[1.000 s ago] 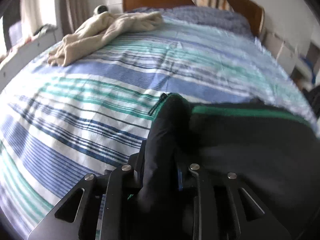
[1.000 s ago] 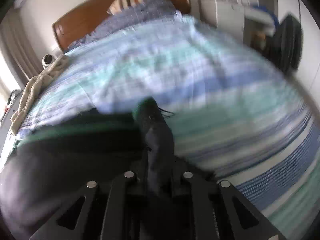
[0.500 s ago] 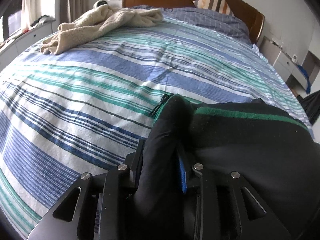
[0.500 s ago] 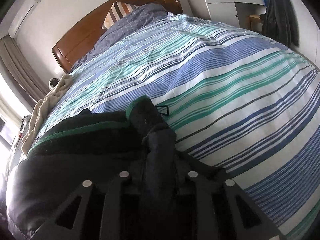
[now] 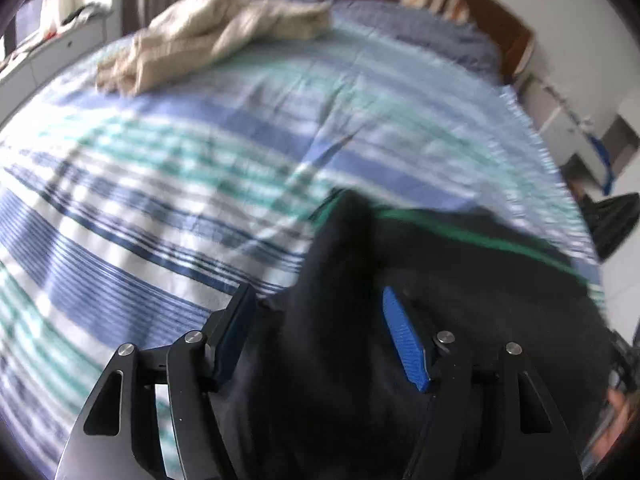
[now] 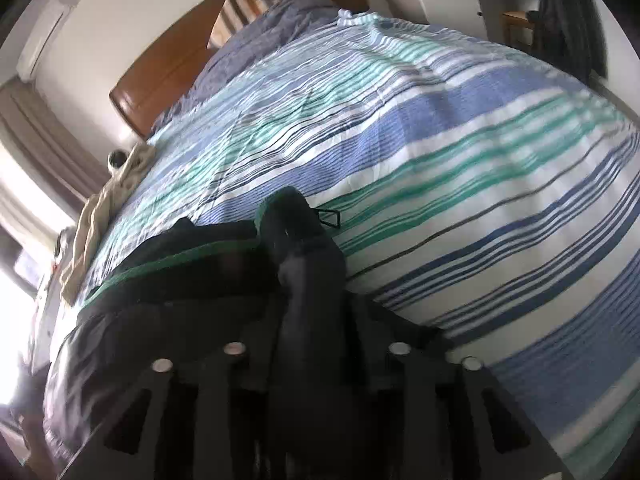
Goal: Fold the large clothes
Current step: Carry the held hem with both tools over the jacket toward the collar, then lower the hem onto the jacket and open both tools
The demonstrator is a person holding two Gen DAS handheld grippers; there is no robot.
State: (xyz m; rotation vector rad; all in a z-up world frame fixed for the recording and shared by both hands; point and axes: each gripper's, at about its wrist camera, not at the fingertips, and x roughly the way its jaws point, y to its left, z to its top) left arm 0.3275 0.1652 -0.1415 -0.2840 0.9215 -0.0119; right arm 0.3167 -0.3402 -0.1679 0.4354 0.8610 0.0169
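Two grippers on the dark garment [image 5: 460, 280]: left gripper [image 5: 320, 312] spread wide, right gripper [image 6: 316, 320] seemingly clamped on it

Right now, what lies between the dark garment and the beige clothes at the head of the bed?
Only bare striped bedspread separates the dark garment from the beige clothes, clearest in the left wrist view.

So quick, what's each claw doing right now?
Left gripper: open, black garment lying loose between its fingers.
Right gripper: shut on the black garment.

striped bedspread [image 5: 168, 184] motion-blurred, dark garment [image 6: 168, 280] cropped below
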